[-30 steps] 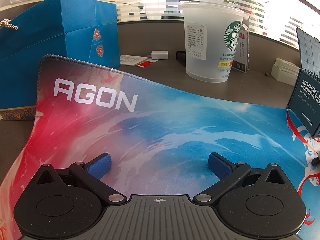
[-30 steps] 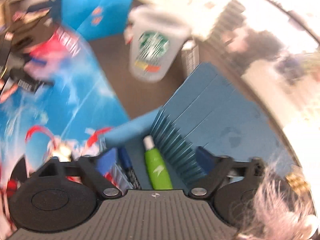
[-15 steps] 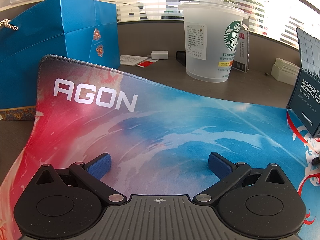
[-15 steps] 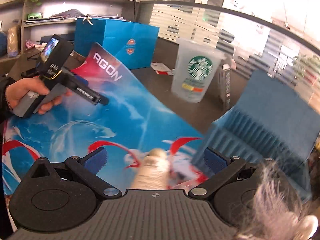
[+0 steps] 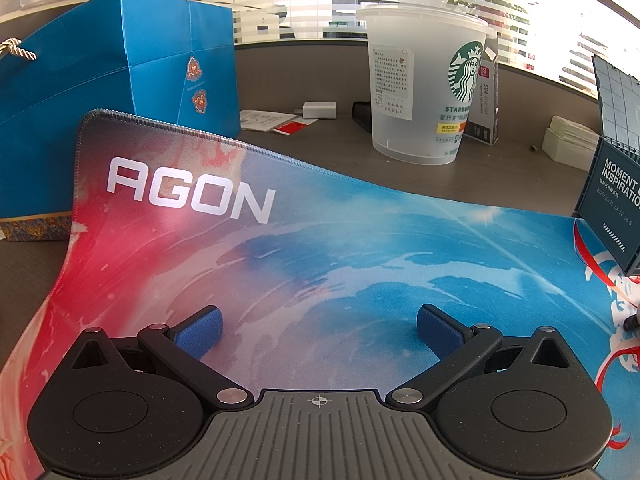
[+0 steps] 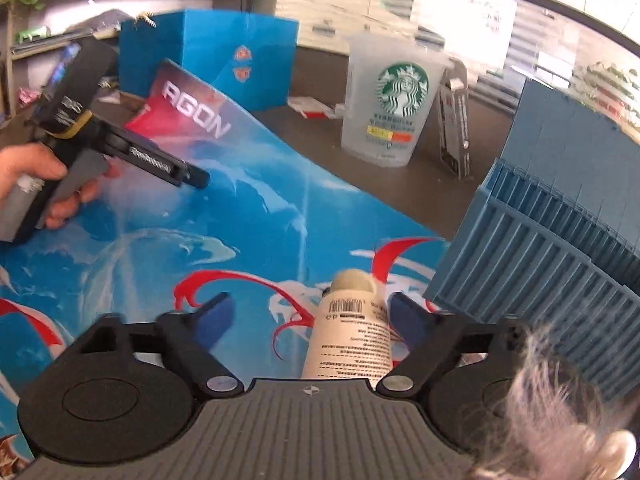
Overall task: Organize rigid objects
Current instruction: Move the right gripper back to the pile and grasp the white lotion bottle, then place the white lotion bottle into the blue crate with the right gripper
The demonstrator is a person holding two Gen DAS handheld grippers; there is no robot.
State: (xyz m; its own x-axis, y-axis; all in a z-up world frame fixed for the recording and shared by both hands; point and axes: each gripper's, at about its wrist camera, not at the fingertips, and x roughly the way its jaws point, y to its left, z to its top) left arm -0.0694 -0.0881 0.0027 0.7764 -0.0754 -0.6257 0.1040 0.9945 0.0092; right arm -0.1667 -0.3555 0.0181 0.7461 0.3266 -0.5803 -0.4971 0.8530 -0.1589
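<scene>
Right wrist view: right gripper [image 6: 310,318] jaws, closing around an off-centre cream bottle [image 6: 350,332] at five o'clock, risked knocking it askew; left gripper [image 5: 319,326] jaws stood released.

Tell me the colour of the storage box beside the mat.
Dusty blue, ribbed walls; the storage box shows best in the right wrist view.

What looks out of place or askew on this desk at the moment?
The white tube lies on its side on the mouse mat, outside the blue crate, between the closing jaws of the right gripper. The mat's far corner curls up against the blue gift bag.
</scene>
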